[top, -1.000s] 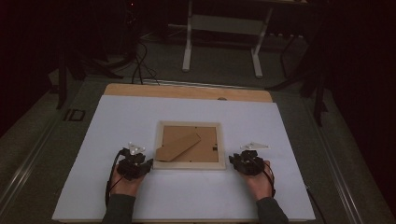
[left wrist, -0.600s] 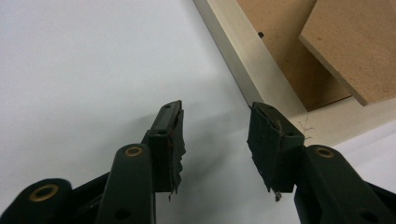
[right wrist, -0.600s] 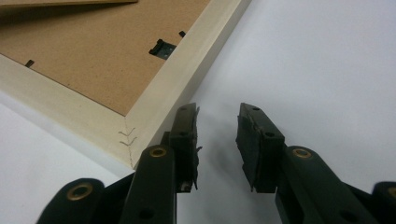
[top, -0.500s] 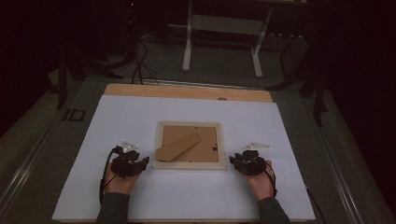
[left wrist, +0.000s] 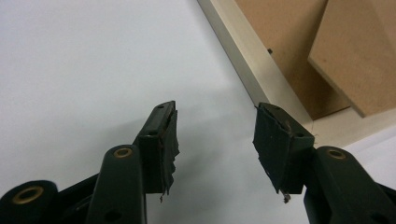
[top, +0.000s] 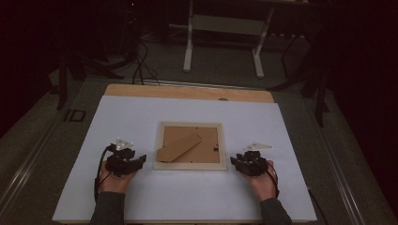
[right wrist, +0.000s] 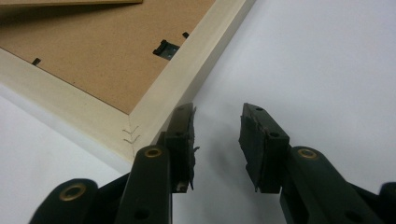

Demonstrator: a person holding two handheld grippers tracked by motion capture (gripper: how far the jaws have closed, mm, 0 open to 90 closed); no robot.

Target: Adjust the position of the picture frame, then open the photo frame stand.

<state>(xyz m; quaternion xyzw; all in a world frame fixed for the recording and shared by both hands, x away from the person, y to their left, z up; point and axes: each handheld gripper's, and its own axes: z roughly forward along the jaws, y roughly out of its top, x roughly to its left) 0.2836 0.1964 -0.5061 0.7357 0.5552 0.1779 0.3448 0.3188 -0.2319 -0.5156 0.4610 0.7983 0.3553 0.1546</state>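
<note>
Workpiece: picture frame (top: 190, 146), face down at mid-table on the white sheet (top: 141, 112); brown backing board (right wrist: 88, 51) up, with the fold-out stand (top: 179, 146) lying diagonally across it.

Left gripper (top: 126, 161): now well clear of the frame's left rail; one second ago positioned just beside the near-left corner. Withdrawn outward and toward the table's near edge. Jaws spread, nothing between them. In the left gripper view (left wrist: 215, 135), pale frame rail (left wrist: 261, 79) visible beyond the right-hand jaw, not touched.

Right gripper (top: 250, 163): position unchanged over the last second, just beside the near-right corner. Jaws parted, empty. In the right gripper view (right wrist: 217, 140), mitred corner (right wrist: 140, 121) with staples directly ahead of the left-hand jaw; contact not determinable.

Retaining hardware: black clip (right wrist: 166, 47) seated on the backing near the right rail.

Implication: no grip established on either side. Left withdrawal probably a re-approach to the left rail before lifting or opening the back. Frame itself not displaced.
</note>
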